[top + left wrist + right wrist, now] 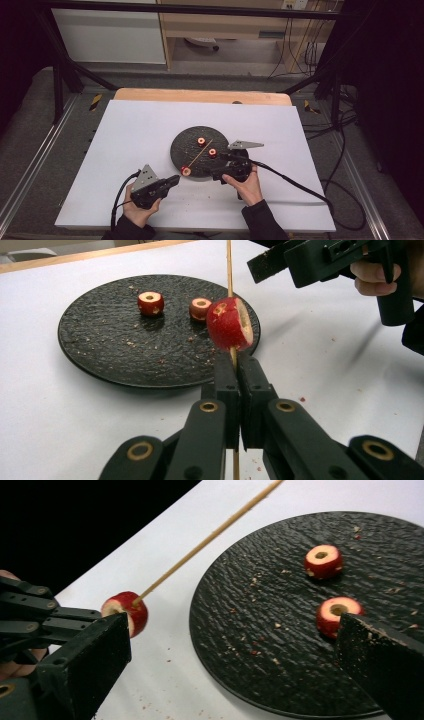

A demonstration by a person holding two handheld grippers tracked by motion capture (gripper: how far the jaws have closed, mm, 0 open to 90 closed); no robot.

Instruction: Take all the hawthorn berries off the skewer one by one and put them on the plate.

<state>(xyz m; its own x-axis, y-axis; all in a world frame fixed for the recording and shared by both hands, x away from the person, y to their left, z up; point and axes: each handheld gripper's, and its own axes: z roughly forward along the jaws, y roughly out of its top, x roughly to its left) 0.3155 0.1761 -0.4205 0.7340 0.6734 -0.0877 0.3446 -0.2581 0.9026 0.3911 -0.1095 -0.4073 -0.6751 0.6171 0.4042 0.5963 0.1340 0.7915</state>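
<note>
Your left claw (172, 181) is pressed together on the near end of a thin wooden skewer (229, 265), which slants up and away over the black plate (186, 136); one red fruit piece (229, 323), cored and cut flat on one face, is already threaded on and sits just above the jaw tips. Your right claw (226, 159) stands spread and empty at the plate's right edge, pointing across it. Two more cored pieces lie on the plate, well apart from the skewer: the nearer piece (338, 615) sits just beyond your right claw's far jaw, the farther piece (323, 561) behind it. The step in hand appears to be fetching the next piece for threading. To do it well, keep the left claw steady so the skewer tip stays where you expect it. Bring the right claw down over the nearer piece with one jaw on each side of its red skin, leaving the cored hole uncovered and facing outward. Pinch lightly, since the flesh looks soft and crumbs already litter the plate and the white desk (130, 135). Then line the hole up with the skewer tip before you push.
</note>
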